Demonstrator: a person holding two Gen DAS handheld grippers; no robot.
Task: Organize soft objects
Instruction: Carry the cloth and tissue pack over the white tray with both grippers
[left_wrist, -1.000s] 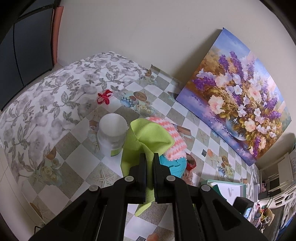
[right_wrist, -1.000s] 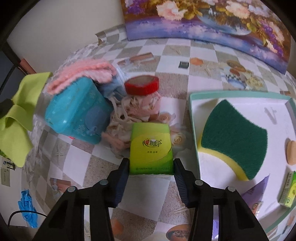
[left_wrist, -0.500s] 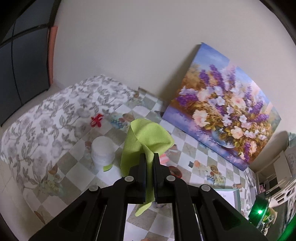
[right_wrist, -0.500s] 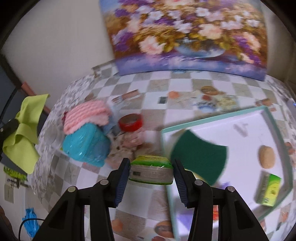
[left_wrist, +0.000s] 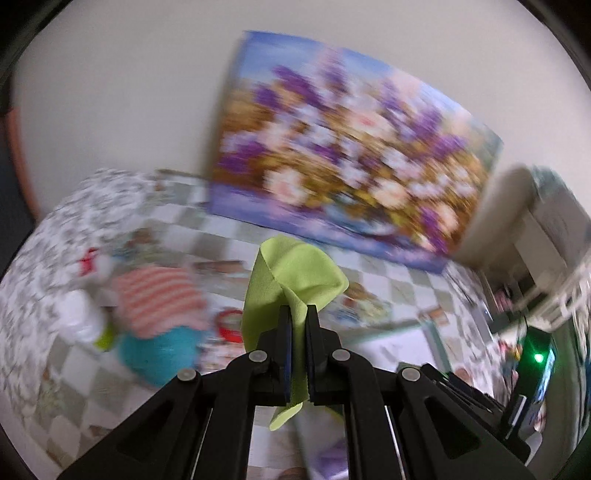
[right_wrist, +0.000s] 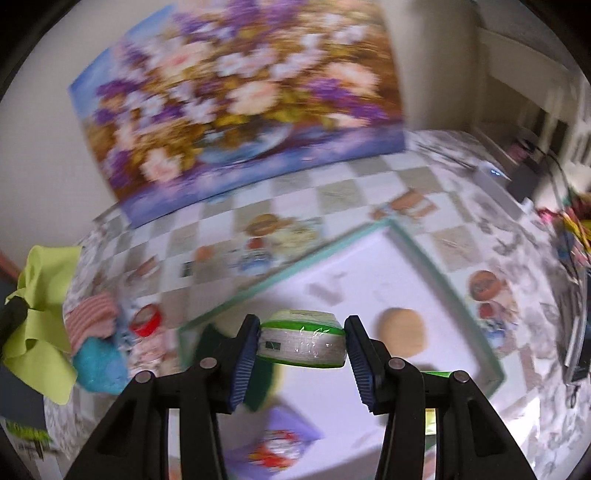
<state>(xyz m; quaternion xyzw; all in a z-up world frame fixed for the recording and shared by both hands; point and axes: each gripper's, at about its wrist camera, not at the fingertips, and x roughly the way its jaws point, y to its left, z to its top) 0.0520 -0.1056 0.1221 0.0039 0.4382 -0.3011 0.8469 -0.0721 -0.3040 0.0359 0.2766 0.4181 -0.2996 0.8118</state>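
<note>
Left wrist view: the pink-and-white striped knitted cloth (left_wrist: 159, 299) and teal soft pouch (left_wrist: 162, 350) lie unsorted on the checkered tablecloth (left_wrist: 399, 280), so much seems left. The left gripper (left_wrist: 298, 321), jaws nearly shut, pinches a lime-green microfibre cloth (left_wrist: 291, 273) aloft.

Right wrist view: the right gripper (right_wrist: 302, 341), half-open, clamps a green plastic-wrapped tissue pack (right_wrist: 302, 343) above the teal-rimmed white tray (right_wrist: 417, 251), which already holds a round tan puff (right_wrist: 402, 332).

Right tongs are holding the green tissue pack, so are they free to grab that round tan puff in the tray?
Probably not yet: the right tongs are shut on the tissue pack. The puff itself lies uncovered in the tray.
</note>
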